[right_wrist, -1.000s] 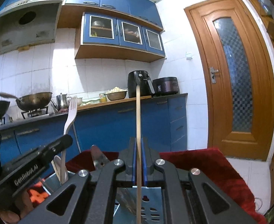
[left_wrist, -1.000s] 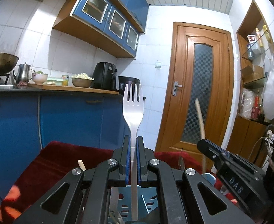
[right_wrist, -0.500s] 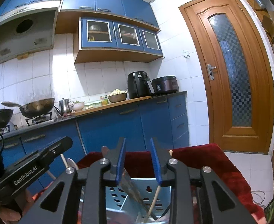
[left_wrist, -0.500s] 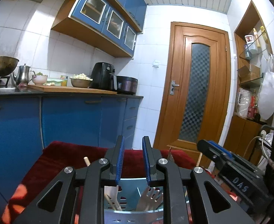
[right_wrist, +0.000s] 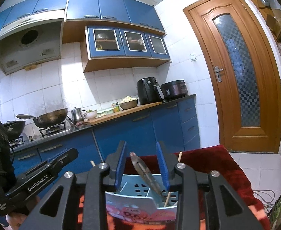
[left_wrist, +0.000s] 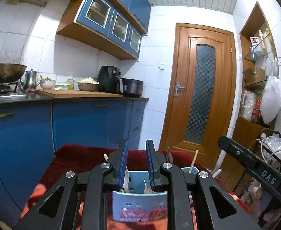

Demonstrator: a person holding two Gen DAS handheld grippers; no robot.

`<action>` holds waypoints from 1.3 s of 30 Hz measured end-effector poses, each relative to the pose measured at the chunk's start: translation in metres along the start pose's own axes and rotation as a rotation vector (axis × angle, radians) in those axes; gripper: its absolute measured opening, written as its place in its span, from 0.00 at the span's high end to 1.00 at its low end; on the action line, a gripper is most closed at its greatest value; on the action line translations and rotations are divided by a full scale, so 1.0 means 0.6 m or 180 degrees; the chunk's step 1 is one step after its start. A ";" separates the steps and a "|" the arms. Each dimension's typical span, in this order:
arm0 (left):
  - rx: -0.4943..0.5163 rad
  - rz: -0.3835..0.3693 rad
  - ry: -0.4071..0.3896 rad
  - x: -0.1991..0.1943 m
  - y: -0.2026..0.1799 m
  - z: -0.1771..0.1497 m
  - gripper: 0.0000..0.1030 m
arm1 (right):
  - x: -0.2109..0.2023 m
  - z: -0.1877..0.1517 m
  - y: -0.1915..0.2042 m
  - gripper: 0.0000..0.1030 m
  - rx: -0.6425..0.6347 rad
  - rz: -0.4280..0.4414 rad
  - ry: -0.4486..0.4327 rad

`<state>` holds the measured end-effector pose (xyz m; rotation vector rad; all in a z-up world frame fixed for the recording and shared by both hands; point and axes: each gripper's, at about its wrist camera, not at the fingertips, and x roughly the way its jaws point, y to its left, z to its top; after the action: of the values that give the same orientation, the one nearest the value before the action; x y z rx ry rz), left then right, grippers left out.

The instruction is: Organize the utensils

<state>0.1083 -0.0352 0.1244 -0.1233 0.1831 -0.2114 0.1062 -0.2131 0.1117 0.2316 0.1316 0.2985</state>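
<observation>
Both grippers hold nothing. Left gripper (left_wrist: 136,164) jaws stand narrowly apart, blue pads (left_wrist: 123,164) clear of everything; right gripper (right_wrist: 141,167) jaws are opening, gap a bit wider, nothing pressed between them — a clear utensil handle (right_wrist: 143,172) only shows through the gap from behind

Utensil holder (left_wrist: 140,205) — light blue plastic, slotted walls, pink print on the near face — sits directly below and just ahead of both sets of jaws. Fork (left_wrist: 126,180) stands inside it at left, a thin wooden stick (right_wrist: 167,197) leans at right; more stick ends (left_wrist: 194,158) poke above the rim, near the fingertips. Holder rests on a red cloth (left_wrist: 79,159); the cloth's far edge drops off ahead, its right edge falls to tiled floor (right_wrist: 259,164)

Open room: free air above the holder rim and forward to the blue cabinets (left_wrist: 83,126) and wooden door (left_wrist: 200,95). Sideways is tight — each gripper sits close beside the other, right one at the left view's right edge (left_wrist: 255,164)
</observation>
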 end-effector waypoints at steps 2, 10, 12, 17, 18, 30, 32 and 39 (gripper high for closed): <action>0.0029 0.0006 -0.0002 -0.017 -0.001 0.002 0.81 | -0.014 0.003 0.009 0.66 -0.0011 0.0017 0.0002; 0.0084 0.0076 0.0101 -0.076 0.001 0.004 0.81 | -0.076 -0.001 0.039 0.66 -0.0034 0.0058 0.0055; 0.0072 0.0109 0.0136 -0.095 0.004 0.002 0.81 | -0.086 -0.006 0.043 0.66 -0.0009 0.0072 0.0116; 0.0068 0.0155 0.0281 -0.129 0.012 -0.006 0.81 | -0.114 -0.029 0.051 0.66 0.0024 0.0030 0.0303; 0.0075 0.0163 0.0306 -0.139 0.014 -0.010 0.81 | -0.121 -0.036 0.052 0.66 0.0029 0.0024 0.0337; 0.0102 0.0259 0.0688 -0.179 0.035 -0.091 0.61 | -0.178 -0.134 0.060 0.49 -0.0051 -0.0193 0.0628; 0.0112 0.0271 0.0741 -0.177 0.036 -0.106 0.52 | -0.181 -0.150 0.057 0.45 -0.0059 -0.0249 0.0678; 0.0146 0.0261 0.0826 -0.166 0.035 -0.157 0.26 | -0.173 -0.192 0.046 0.20 -0.0164 -0.0350 0.0853</action>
<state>-0.0018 -0.0028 0.0463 -0.0422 0.4407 -0.1491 -0.0184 -0.1953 0.0169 0.1319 0.3997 0.2221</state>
